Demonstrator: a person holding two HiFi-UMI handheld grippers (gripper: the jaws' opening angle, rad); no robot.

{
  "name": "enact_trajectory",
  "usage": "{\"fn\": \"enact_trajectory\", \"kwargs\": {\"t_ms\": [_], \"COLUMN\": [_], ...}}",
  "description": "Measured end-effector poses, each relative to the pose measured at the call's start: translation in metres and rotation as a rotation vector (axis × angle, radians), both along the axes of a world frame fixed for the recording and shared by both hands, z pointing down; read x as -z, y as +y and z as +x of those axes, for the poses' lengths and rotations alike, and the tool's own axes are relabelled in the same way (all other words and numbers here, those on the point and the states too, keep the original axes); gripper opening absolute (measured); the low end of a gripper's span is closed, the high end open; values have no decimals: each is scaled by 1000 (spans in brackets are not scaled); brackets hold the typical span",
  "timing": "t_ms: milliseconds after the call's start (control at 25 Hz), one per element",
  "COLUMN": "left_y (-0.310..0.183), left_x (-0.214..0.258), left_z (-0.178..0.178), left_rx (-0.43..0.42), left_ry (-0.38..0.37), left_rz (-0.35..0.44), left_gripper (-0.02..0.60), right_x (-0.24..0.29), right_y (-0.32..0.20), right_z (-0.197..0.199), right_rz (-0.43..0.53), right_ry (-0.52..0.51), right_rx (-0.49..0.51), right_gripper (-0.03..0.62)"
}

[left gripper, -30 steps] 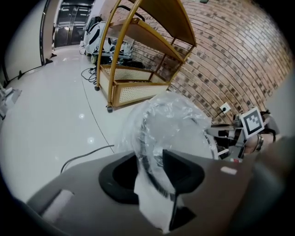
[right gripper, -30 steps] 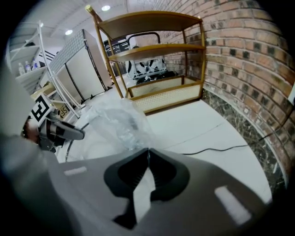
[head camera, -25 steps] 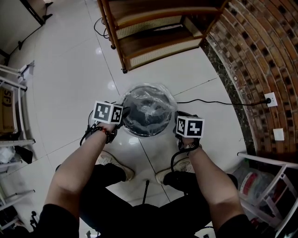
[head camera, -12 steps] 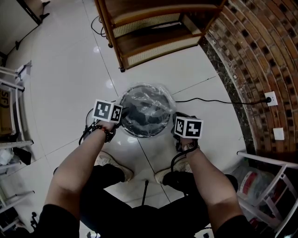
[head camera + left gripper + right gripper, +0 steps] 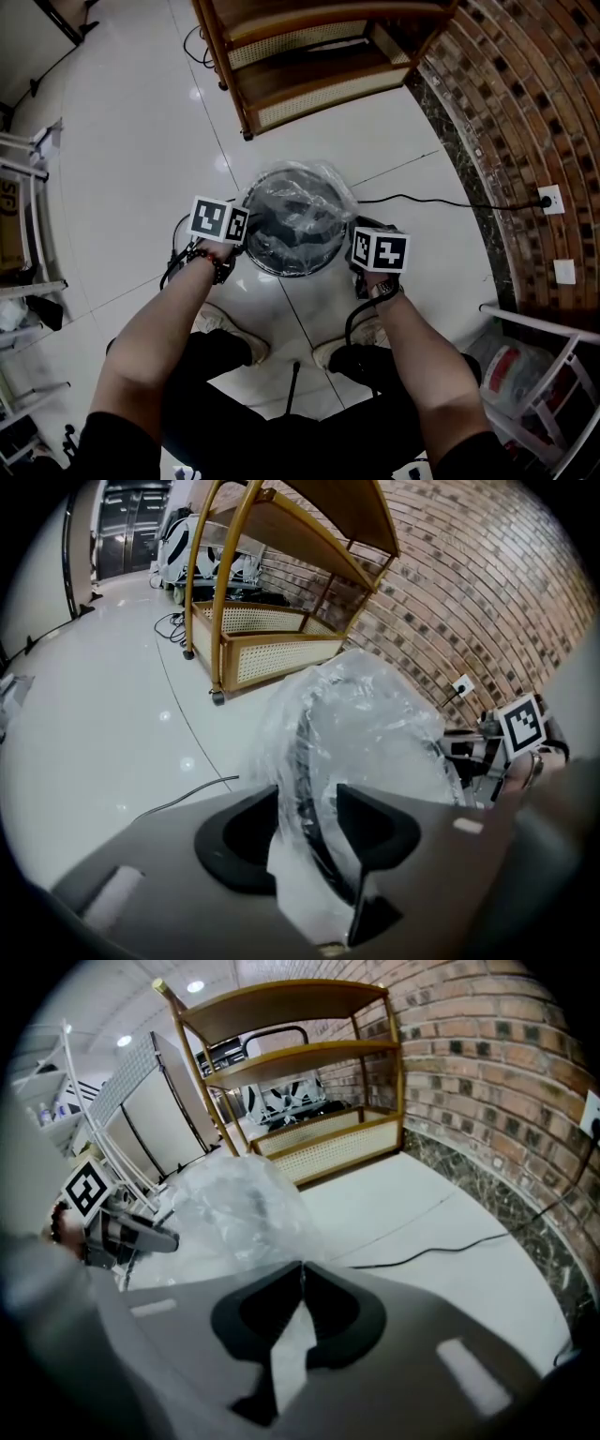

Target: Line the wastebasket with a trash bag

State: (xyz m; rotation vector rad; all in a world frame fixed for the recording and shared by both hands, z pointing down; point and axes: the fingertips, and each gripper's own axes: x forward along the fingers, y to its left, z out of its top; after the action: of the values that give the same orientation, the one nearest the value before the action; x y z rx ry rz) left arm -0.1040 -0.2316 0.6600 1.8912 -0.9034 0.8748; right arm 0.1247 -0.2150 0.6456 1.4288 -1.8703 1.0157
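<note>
Trash bag pinched in right gripper (probably edge).

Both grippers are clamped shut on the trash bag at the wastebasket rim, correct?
Not both. The left gripper view shows the left gripper open, its jaws just opening, with trash bag and wastebasket rim between them. The right gripper is clamped on the bag.

Shelf behind wastebasket, trash bag over it.
</note>
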Motion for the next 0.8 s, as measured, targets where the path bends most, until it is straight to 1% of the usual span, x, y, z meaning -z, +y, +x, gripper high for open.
{"fn": "enact_trajectory", "kwargs": {"t_ms": [320,800], "left_y": [-2,9], "left_x": [-7,-15], "left_z": [-2,-1], "left_rx": [8,4], "left_ry": [-3,7], "left_rz": [-19,-49], "left_gripper": [207,212], "right_x": [-4,-18], "right_y": [-13,-1], "right_z": [2,1], "right_rz": [-2,-54], "right_ry": [19,-2], "right_rx": [-4,2], "right_gripper": [9,9]}}
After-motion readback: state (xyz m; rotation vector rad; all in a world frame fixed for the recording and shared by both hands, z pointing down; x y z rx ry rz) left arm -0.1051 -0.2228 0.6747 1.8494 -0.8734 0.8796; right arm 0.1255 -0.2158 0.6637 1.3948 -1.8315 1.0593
